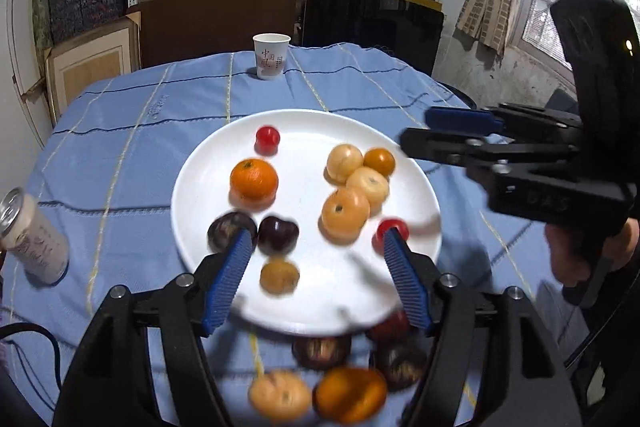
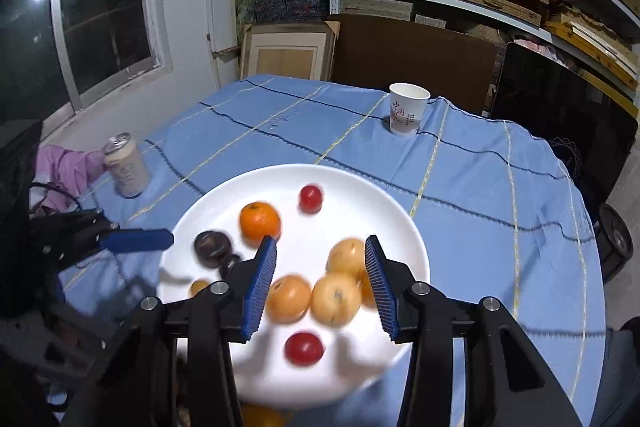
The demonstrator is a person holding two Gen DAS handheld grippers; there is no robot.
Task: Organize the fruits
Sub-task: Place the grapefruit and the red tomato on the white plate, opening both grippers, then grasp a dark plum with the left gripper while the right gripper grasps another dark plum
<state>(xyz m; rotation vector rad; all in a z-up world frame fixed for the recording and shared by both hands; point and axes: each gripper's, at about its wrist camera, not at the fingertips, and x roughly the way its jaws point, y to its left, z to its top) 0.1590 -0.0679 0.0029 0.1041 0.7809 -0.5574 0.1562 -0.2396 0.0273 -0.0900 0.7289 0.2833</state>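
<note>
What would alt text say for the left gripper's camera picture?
A white plate of small fruit sits on a blue tablecloth, the open, empty left gripper above its near edge. More fruit lies nearer on the cloth; the right gripper is at right.

Black hand-held gripper [image 1: 318, 247], ribbed blue pads [image 1: 228, 281], silver screws [image 1: 185, 279]
</note>
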